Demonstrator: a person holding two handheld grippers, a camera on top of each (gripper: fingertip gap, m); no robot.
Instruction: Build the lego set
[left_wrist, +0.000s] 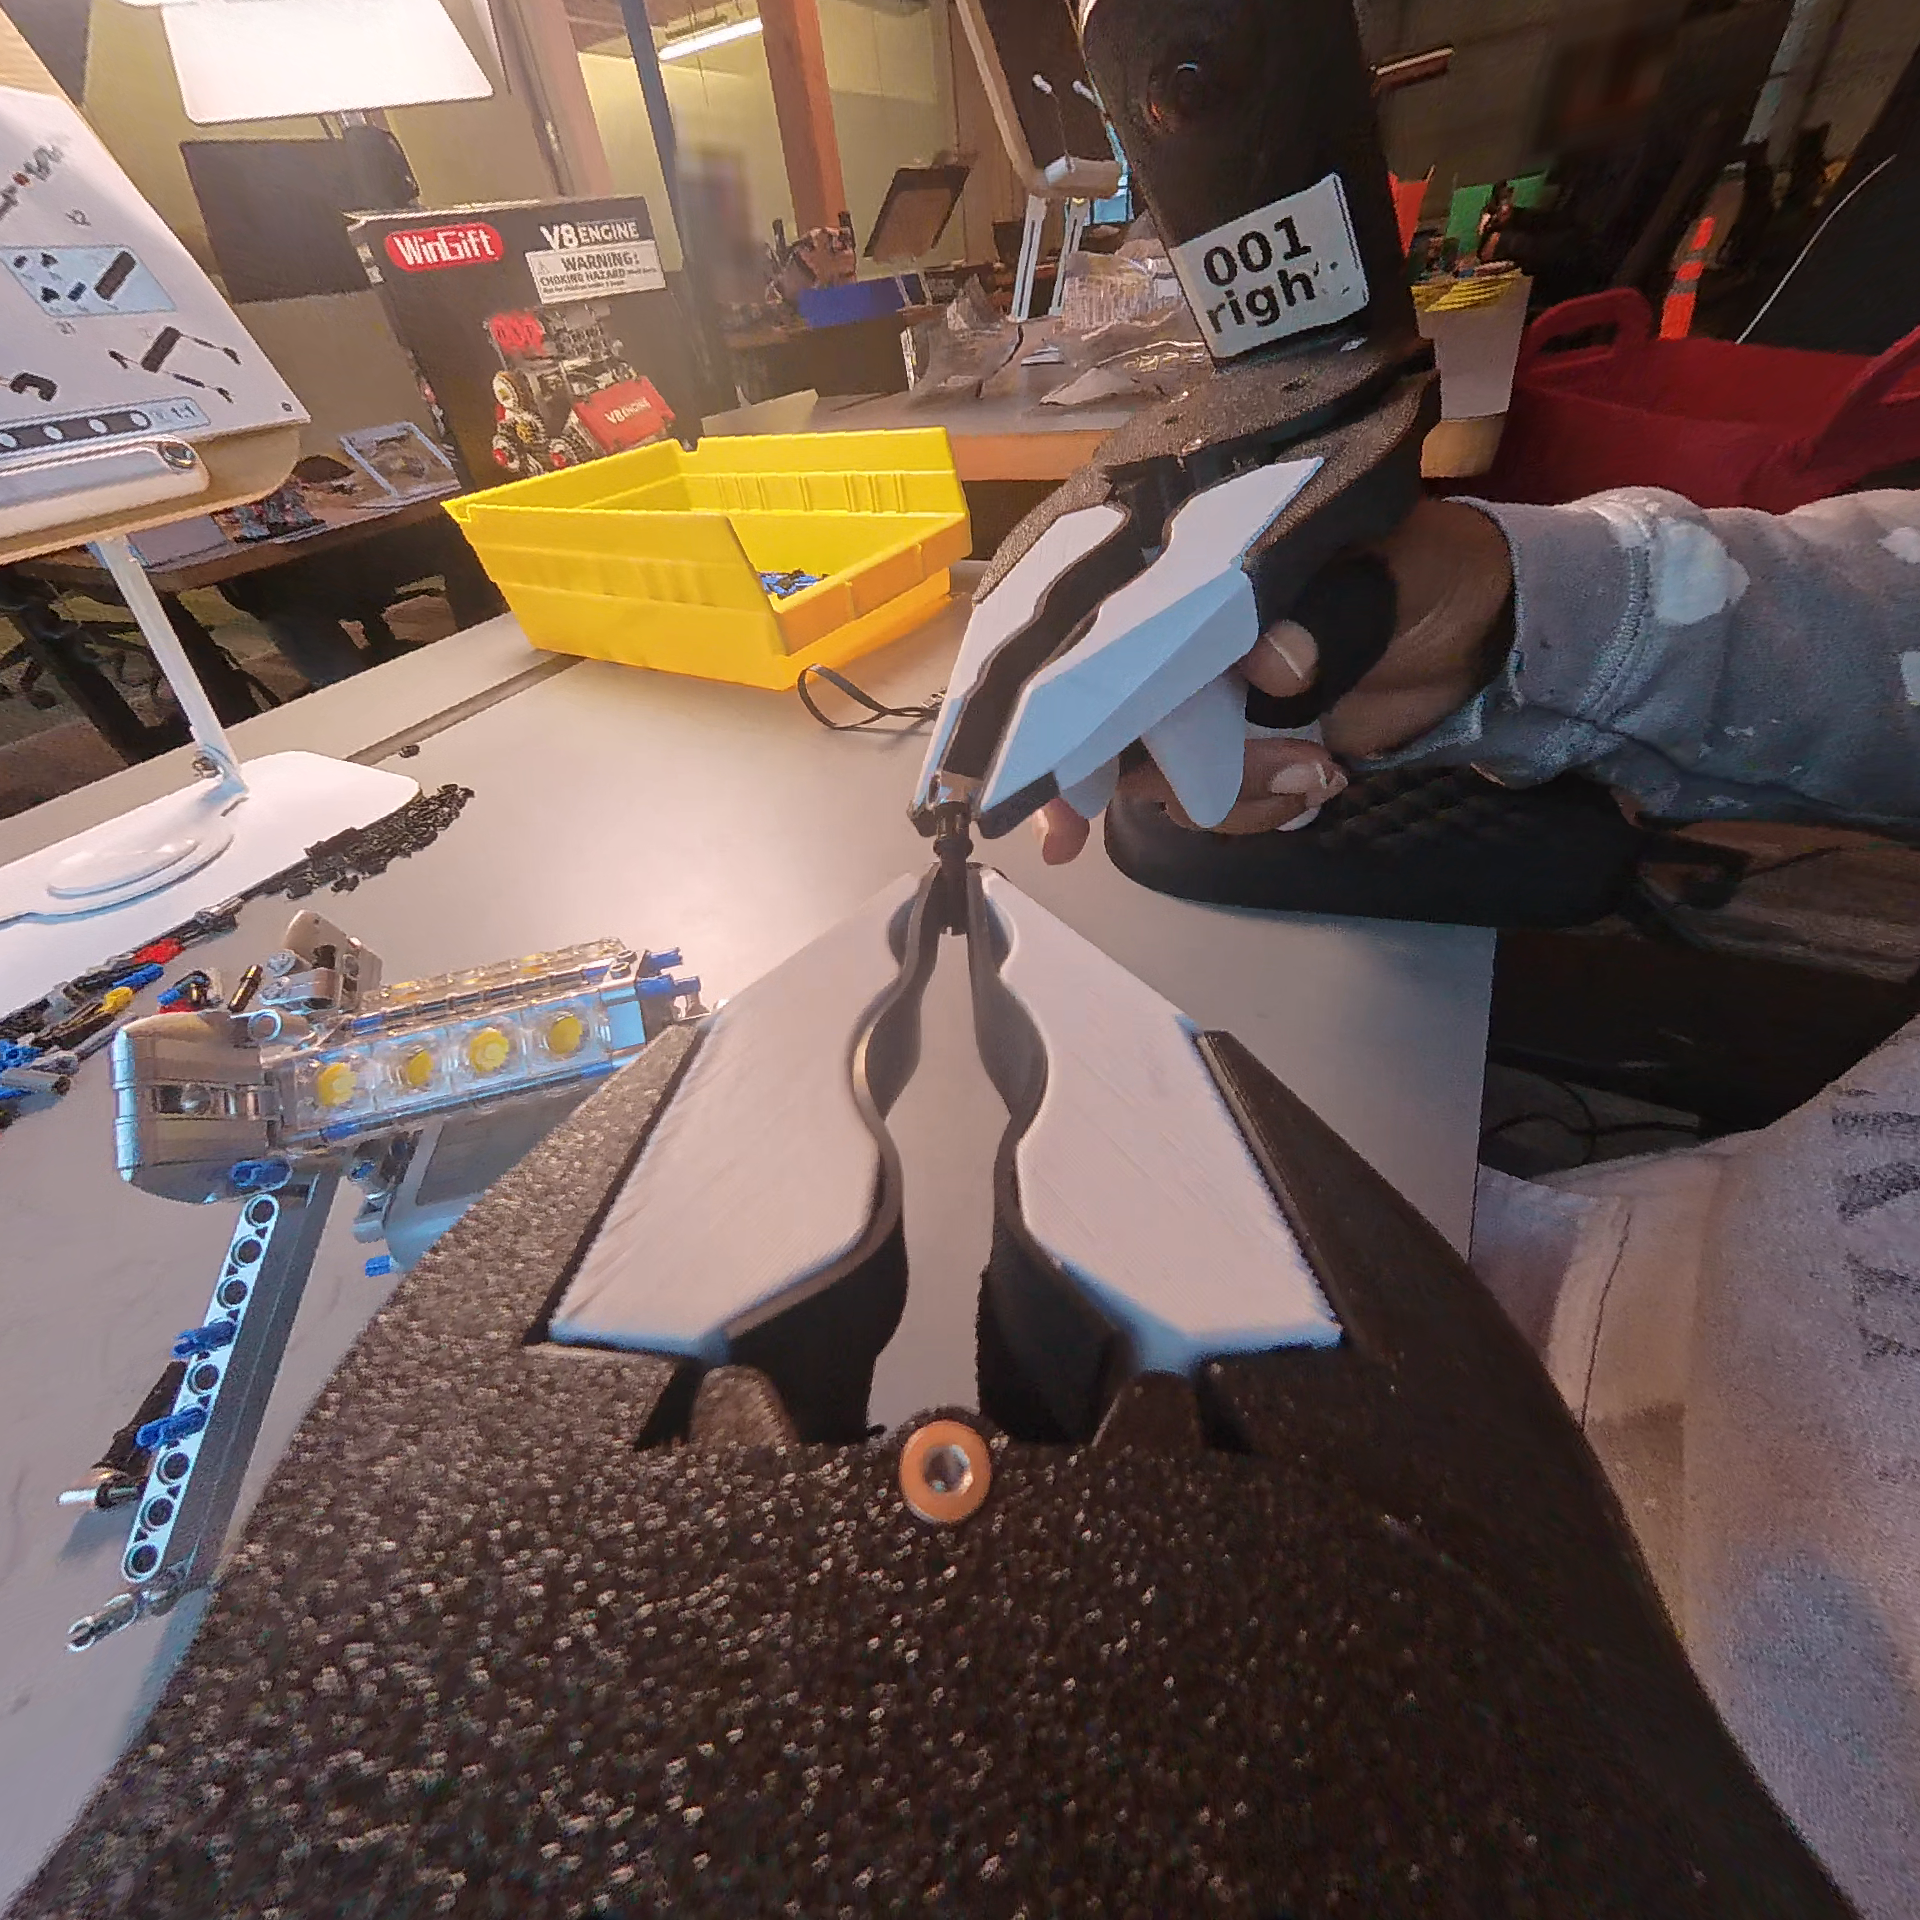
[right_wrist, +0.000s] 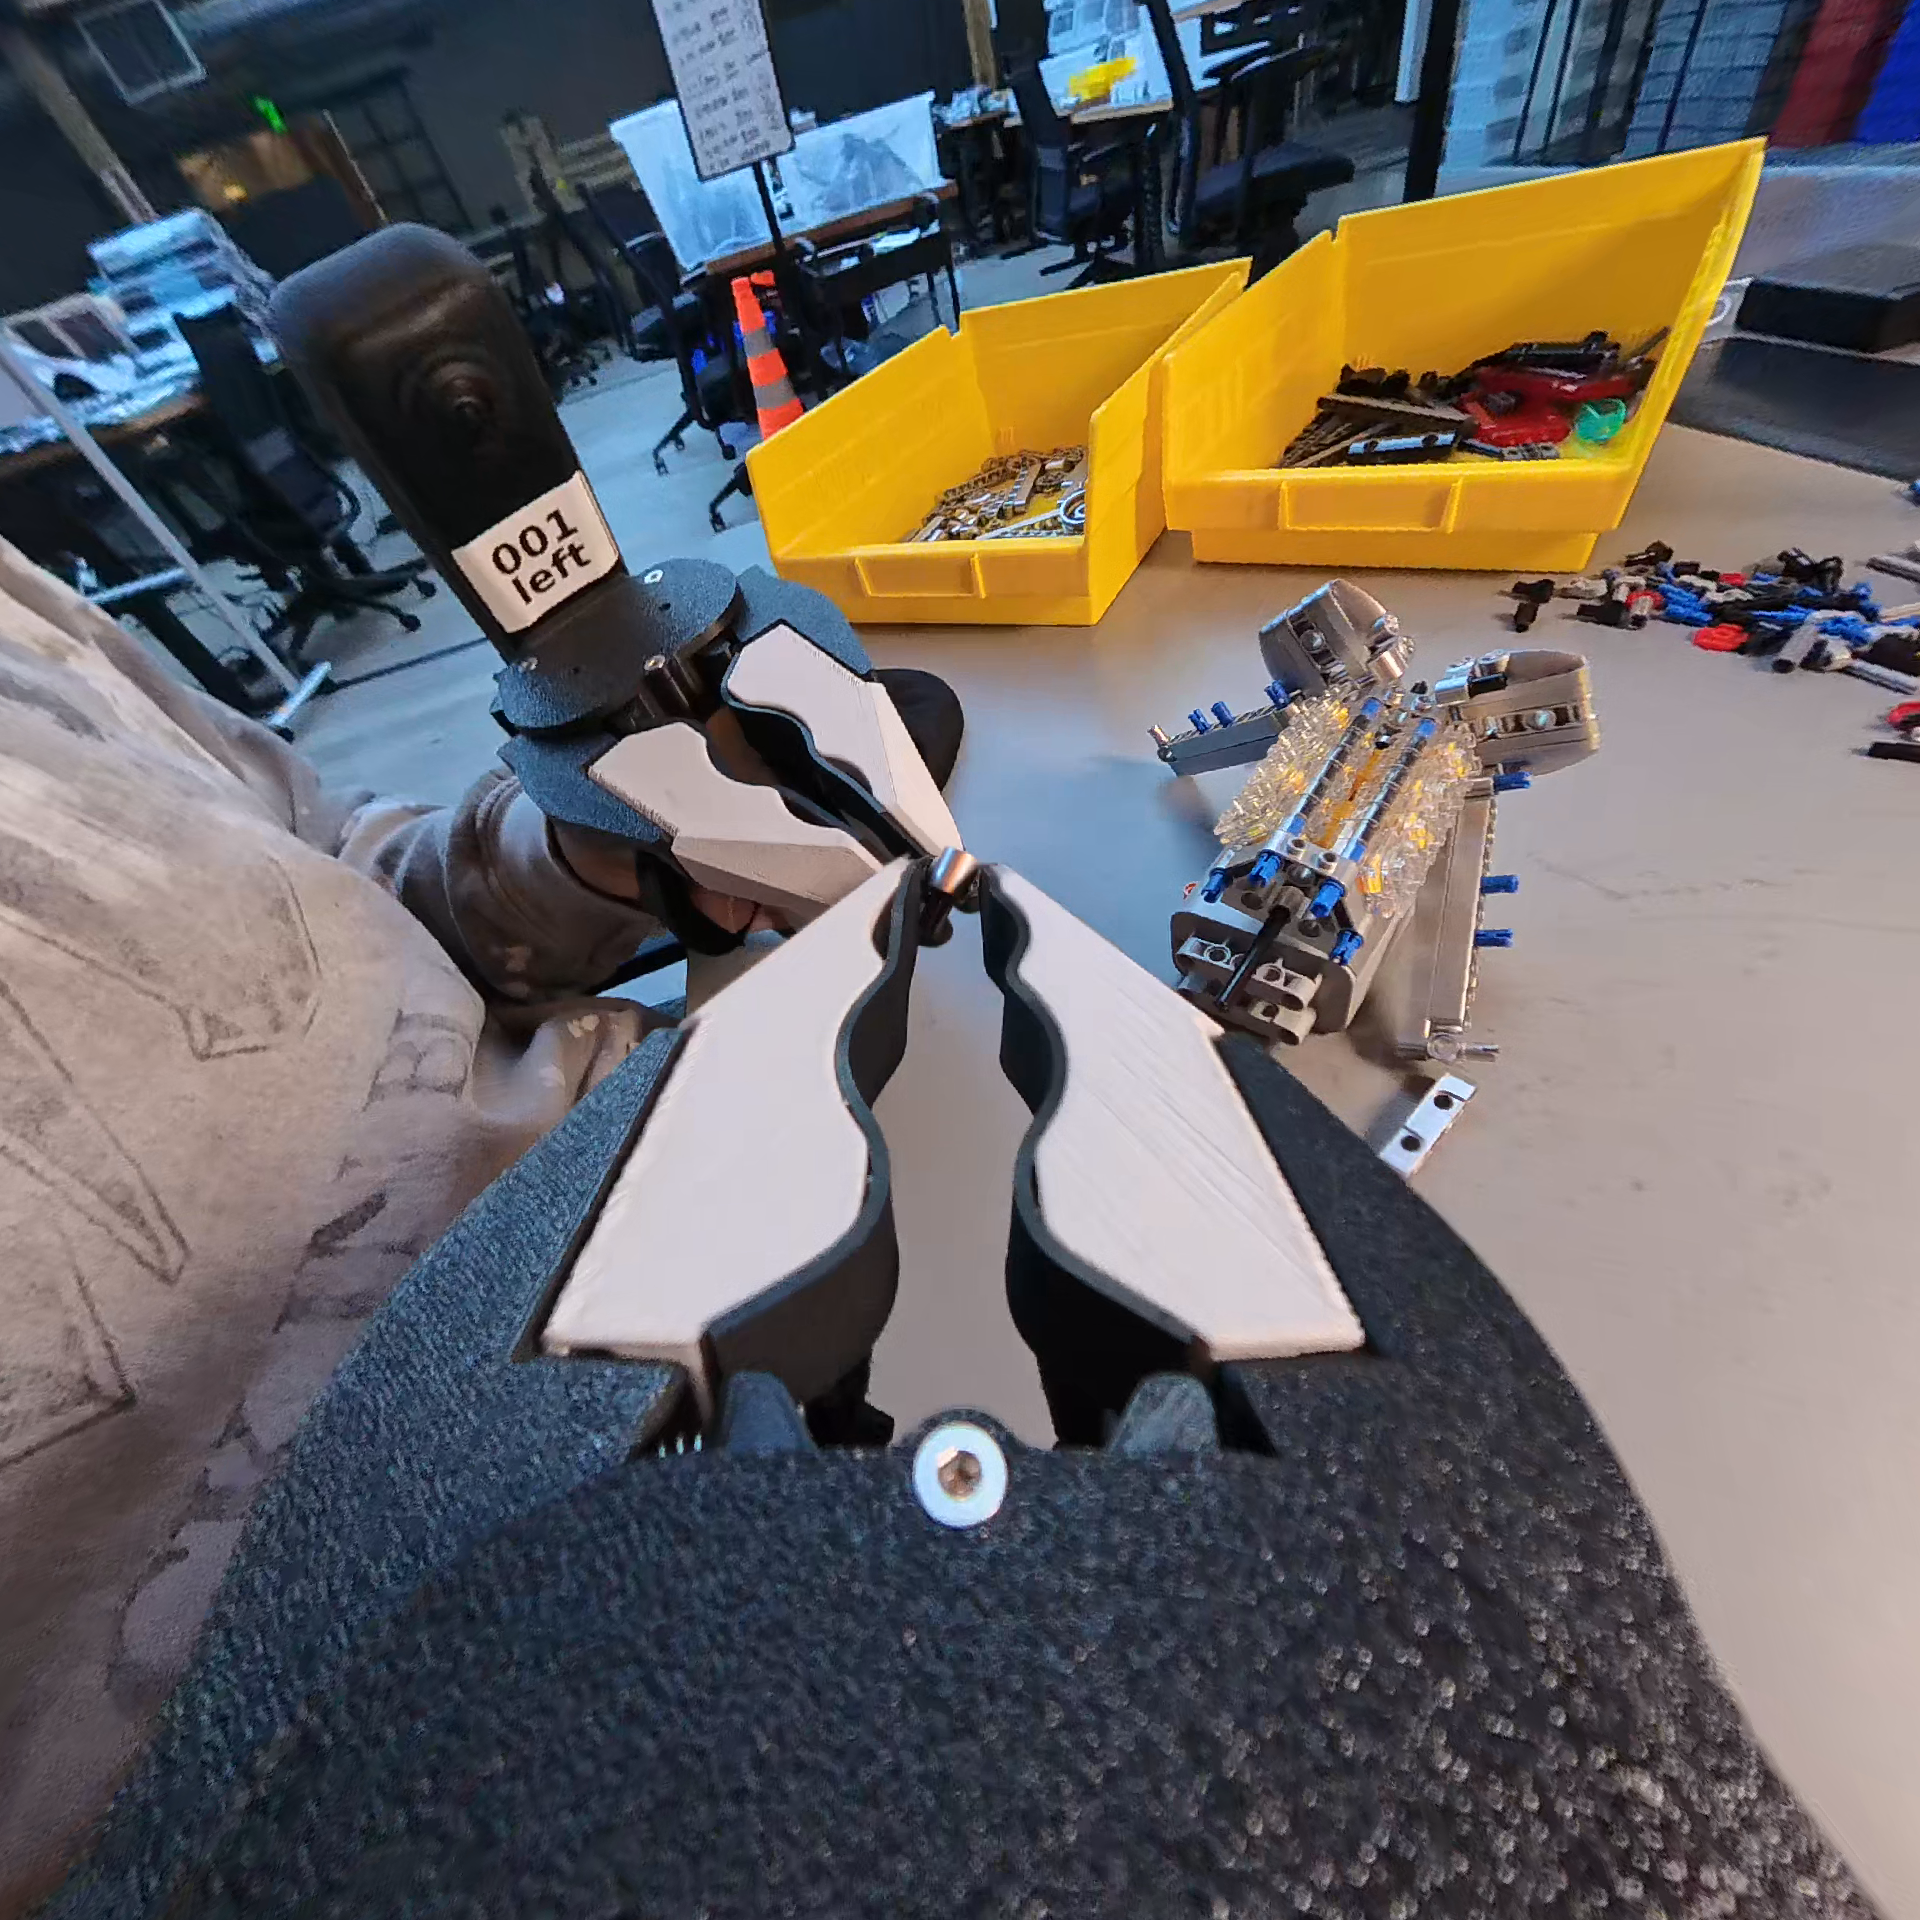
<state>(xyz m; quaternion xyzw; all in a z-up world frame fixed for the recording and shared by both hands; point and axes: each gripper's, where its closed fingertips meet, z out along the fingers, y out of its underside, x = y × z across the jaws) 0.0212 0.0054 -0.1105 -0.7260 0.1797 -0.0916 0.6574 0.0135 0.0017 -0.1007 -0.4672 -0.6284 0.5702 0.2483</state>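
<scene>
My left gripper (left_wrist: 951, 899) is shut on a small black pin (left_wrist: 949, 868) that sticks out past its tips. My right gripper (left_wrist: 951, 816) comes down from the upper right, held by a hand in a grey sleeve (left_wrist: 1662, 644), and is shut on a small grey bush (left_wrist: 940, 798). The two grippers meet tip to tip above the grey table (left_wrist: 644, 790), and the pin touches the bush. In the right wrist view the right gripper (right_wrist: 951, 891) pinches the bush (right_wrist: 951, 868), with the left gripper (right_wrist: 933, 854) right against it.
A partly built grey and clear engine model (left_wrist: 364, 1060) (right_wrist: 1371, 831) lies on the table beside a long grey beam (left_wrist: 197, 1382). Yellow bins (left_wrist: 717, 551) (right_wrist: 935, 468) (right_wrist: 1455, 416) hold parts. Loose small parts (left_wrist: 364, 852) (right_wrist: 1766, 613), a white stand base (left_wrist: 208, 821) and a printed box (left_wrist: 540, 332) stand behind. Less than 4 cm separates the two grippers' tips. Left tips and right tips are each some 20 cm from the long grey beam (left_wrist: 197, 1382).
</scene>
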